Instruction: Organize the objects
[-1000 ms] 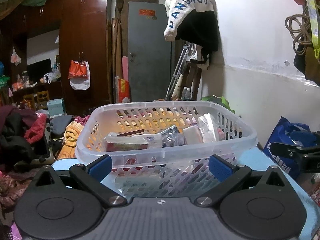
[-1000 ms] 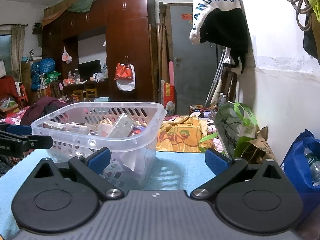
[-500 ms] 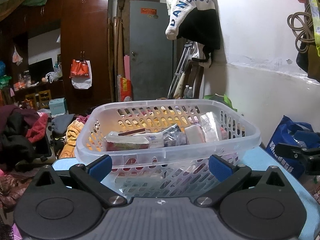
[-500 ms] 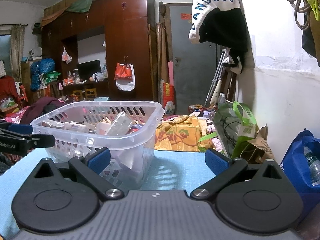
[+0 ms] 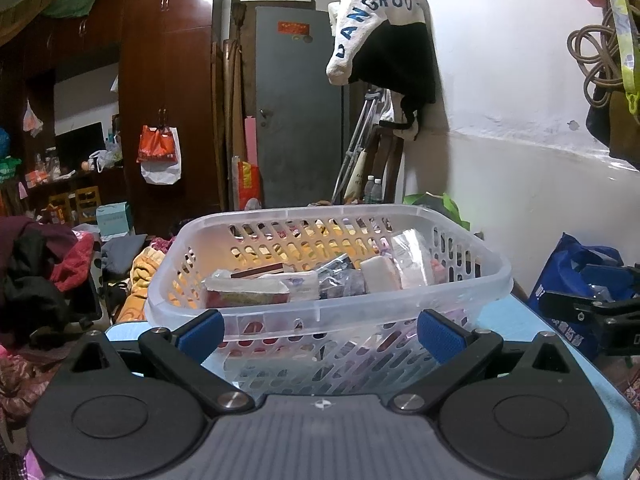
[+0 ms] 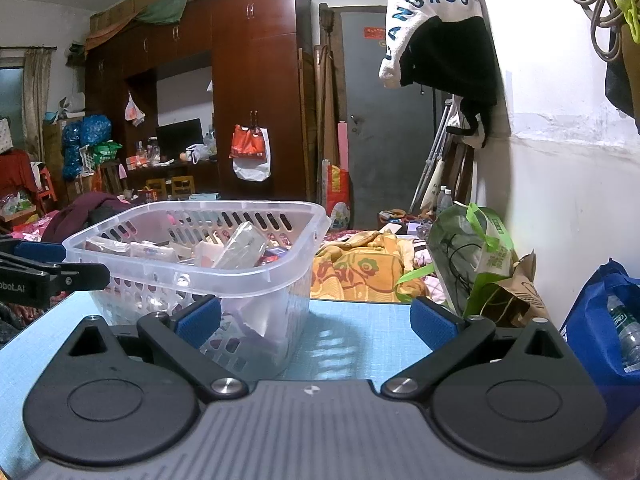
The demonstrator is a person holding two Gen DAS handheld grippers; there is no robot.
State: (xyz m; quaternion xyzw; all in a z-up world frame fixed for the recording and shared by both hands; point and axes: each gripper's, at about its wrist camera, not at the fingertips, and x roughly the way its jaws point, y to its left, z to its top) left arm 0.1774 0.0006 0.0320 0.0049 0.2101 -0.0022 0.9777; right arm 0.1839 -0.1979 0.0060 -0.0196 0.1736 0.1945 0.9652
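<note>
The left gripper (image 5: 320, 332) has its two blue ribbed pads (image 5: 438, 336) spread wide with nothing between them but the near wall of the basket (image 5: 328, 312), which they face without touching; the right gripper (image 6: 316, 322) is likewise wide apart and empty, its left pad (image 6: 199, 321) lying in front of the basket's near corner and its right pad over bare tabletop. Against the frames from a second ago little differs: both grippers keep the same spread, the basket sits a touch higher and nearer in the left view, and in the right view it has slid slightly leftward. The basket is translucent white plastic, rectangular with rounded corners, a smooth rolled rim and walls pierced by rows of oval slots; it stands on a pale blue table (image 6: 360, 332) with a fine woven texture. Inside lie jumbled small goods: a flat red-and-white carton (image 5: 244, 294), a crinkled dark foil packet (image 5: 340, 276), a pale soap-like block (image 5: 380, 274) and a clear glossy plastic pack (image 6: 240, 246) leaning on the far wall. Beyond the table's right side stand a green plastic bag (image 6: 472, 256) with a brown paper bag (image 6: 520, 300) beside it, and a blue fabric bag (image 6: 608, 320) holding a bottle. Farther back are a glossy dark wooden wardrobe (image 6: 256, 92), a grey metal door (image 5: 298, 108), and a white and black garment (image 5: 380, 36) hanging on the wall.
</note>
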